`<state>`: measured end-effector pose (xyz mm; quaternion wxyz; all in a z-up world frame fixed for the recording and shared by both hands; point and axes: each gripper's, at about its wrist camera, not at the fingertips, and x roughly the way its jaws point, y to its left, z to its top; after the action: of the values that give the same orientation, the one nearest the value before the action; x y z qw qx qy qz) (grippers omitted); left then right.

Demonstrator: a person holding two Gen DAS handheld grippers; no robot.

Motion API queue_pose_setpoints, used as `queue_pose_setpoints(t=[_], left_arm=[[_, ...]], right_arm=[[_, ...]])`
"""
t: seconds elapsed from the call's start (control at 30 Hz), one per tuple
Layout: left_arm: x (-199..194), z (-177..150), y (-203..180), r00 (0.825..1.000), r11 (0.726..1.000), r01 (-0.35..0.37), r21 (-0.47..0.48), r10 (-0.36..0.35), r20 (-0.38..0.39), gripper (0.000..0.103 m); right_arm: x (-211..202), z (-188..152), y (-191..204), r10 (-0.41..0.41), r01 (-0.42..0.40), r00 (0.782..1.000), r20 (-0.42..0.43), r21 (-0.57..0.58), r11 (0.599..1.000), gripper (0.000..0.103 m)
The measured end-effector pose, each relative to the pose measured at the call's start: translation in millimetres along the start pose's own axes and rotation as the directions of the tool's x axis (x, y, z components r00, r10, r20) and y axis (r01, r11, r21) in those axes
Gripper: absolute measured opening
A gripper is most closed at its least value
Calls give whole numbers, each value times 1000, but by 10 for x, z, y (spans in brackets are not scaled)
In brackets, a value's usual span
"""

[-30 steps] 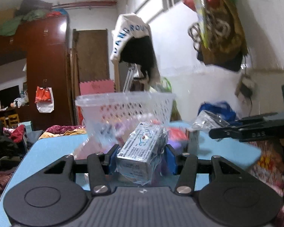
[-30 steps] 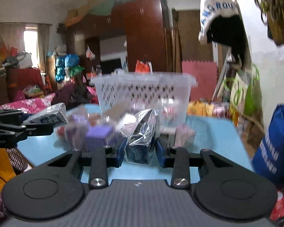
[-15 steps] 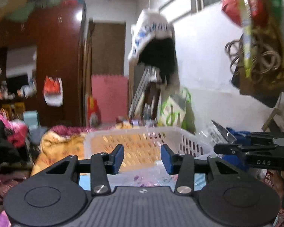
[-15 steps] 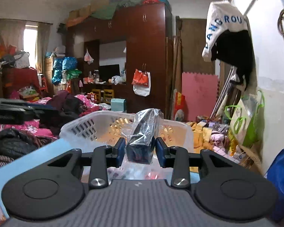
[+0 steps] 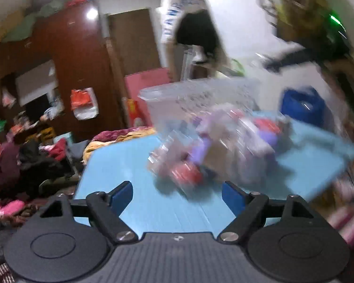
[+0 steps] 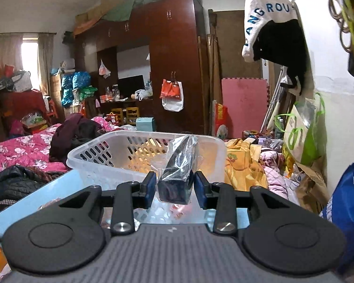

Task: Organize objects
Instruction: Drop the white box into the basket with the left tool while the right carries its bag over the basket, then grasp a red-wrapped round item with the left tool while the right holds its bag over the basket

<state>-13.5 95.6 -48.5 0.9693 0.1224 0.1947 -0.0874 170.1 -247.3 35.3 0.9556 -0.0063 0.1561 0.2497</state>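
A light blue table (image 5: 134, 165) carries a perforated white basket (image 6: 111, 155) and a blurred heap of wrapped packets (image 5: 214, 146) before it. The left tongs (image 5: 177, 194) are opening, nothing between them; the right tongs (image 6: 174, 188) clench a dark plastic-wrapped packet (image 6: 177, 169) above the basket's near rim

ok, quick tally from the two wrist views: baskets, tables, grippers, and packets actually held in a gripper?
Basket: 1
Table: 1
Grippers: 2, the left gripper, jaws opening with nothing between them, and the right gripper
Held packets: 1, a dark packet in clear wrap, in the right gripper
Total: 5
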Motion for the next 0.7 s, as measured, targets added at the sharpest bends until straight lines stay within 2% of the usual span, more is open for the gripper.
queue_pose_setpoints(t=[0.07, 0.13, 0.17, 0.23, 0.3, 0.37, 0.4, 0.47, 0.5, 0.6, 0.7], left_arm=[[-108, -136, -67, 999, 998, -38, 57, 39, -5, 86], [-264, -285, -100, 994, 991, -102, 81, 99, 38, 86], [-341, -347, -117, 993, 990, -111, 83, 106, 54, 86], [-473, -463, -137, 995, 997, -50, 65, 43, 94, 86], [-513, -560, -213, 995, 995, 7, 100, -17, 101, 86], [-477, -651, -322, 995, 992, -2, 127, -10, 96, 86], [-453, -663, -341, 995, 994, 9, 109, -19, 93, 86], [-391, -624, -340, 992, 996, 67, 57, -73, 104, 86], [-374, -592, -333, 990, 997, 70, 38, -74, 122, 86], [-252, -374, -354, 985, 998, 50, 26, -54, 163, 87], [-53, -146, -371, 987, 1000, 12, 14, -15, 162, 89]], right_arm=[[-47, -20, -20, -7, 7, 1000, 1, 0, 1000, 39], [-88, -34, -32, -2, 2, 1000, 8, 2, 1000, 39], [-86, -29, -42, 2, -2, 1000, 11, 4, 1000, 39], [-77, -41, -23, 0, 0, 1000, 6, 2, 1000, 39], [-60, -48, -12, -5, 5, 1000, -5, 1, 1000, 39], [-77, -56, 11, -11, 11, 1000, -11, -15, 1000, 40], [-97, -60, 11, -10, 10, 1000, -6, -17, 1000, 40], [-123, -53, 8, 0, 0, 1000, 11, -10, 1000, 40], [-126, -54, 4, 3, -3, 1000, 17, -8, 1000, 41], [-93, -77, -22, 15, -15, 1000, 20, 2, 1000, 41], [-60, -112, -46, 31, -31, 999, 19, 10, 999, 42]])
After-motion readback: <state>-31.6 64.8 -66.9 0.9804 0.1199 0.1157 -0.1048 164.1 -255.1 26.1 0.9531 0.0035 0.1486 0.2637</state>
